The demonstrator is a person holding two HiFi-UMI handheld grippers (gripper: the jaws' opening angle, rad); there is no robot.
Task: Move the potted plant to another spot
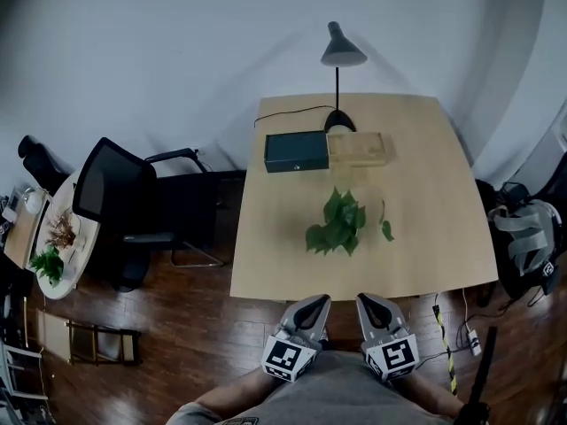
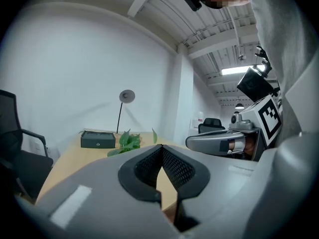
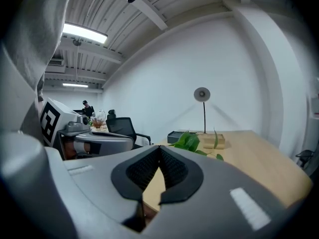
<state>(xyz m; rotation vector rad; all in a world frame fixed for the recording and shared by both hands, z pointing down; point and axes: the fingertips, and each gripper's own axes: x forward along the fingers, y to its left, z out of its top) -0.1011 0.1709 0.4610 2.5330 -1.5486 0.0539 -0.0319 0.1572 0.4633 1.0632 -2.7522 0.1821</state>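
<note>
Green potted plant (image 1: 341,222) ahead, left gripper (image 1: 314,303) and right gripper (image 1: 372,301) jaws together, empty: could topple it if unopened.

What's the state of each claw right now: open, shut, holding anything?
Left claw: closed, holding nothing.
Right claw: closed, holding nothing.

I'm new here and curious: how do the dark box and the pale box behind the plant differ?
The dark box is blackish green; the pale box looks like light wood. The dark box lies nearer the chair; the pale box sits in front of the lamp base. Both are low, rectangular and lie side by side on the table.
</note>
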